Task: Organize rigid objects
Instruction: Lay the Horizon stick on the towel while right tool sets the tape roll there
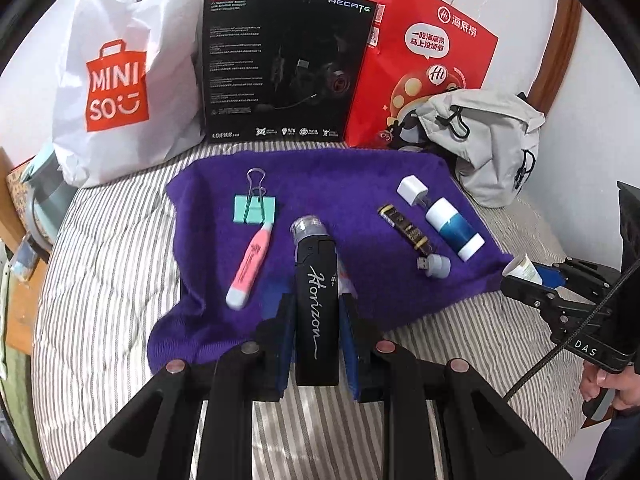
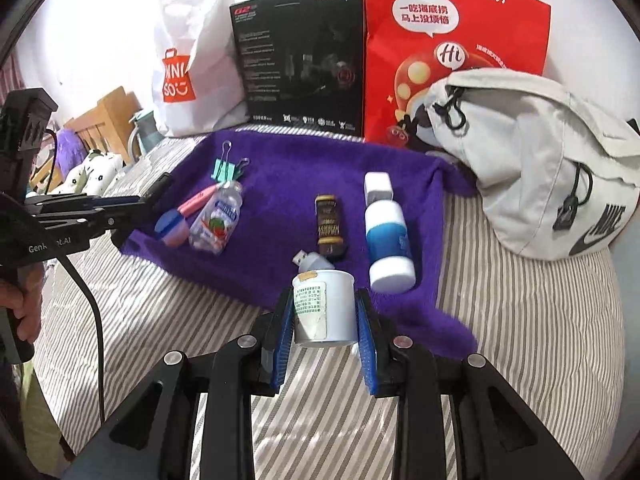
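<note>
Striped bedding [image 1: 120, 264] covers a bed, with a purple towel [image 1: 320, 184] spread across it as the sorting area.

The left gripper [image 1: 316, 316] has its blue-padded jaws closed on a black lighter [image 1: 316, 300], held lengthwise above the towel's near edge. The right gripper [image 2: 324, 320] clamps a small white tube [image 2: 324, 308] just off the towel's near edge.

On the towel lie a pink highlighter [image 1: 250, 272], a mint binder clip [image 1: 254, 208], a clear bottle [image 2: 218, 220], a dark stick [image 1: 404, 226], a white USB plug [image 1: 434, 266], a white charger cube [image 1: 412, 190] and a blue-and-white bottle [image 1: 454, 228].

Risks, as a judgement: the smooth lighter could slide out lengthwise, the round tube could roll once released on soft bedding, and either gripper could nudge neighbouring items while lowering.
</note>
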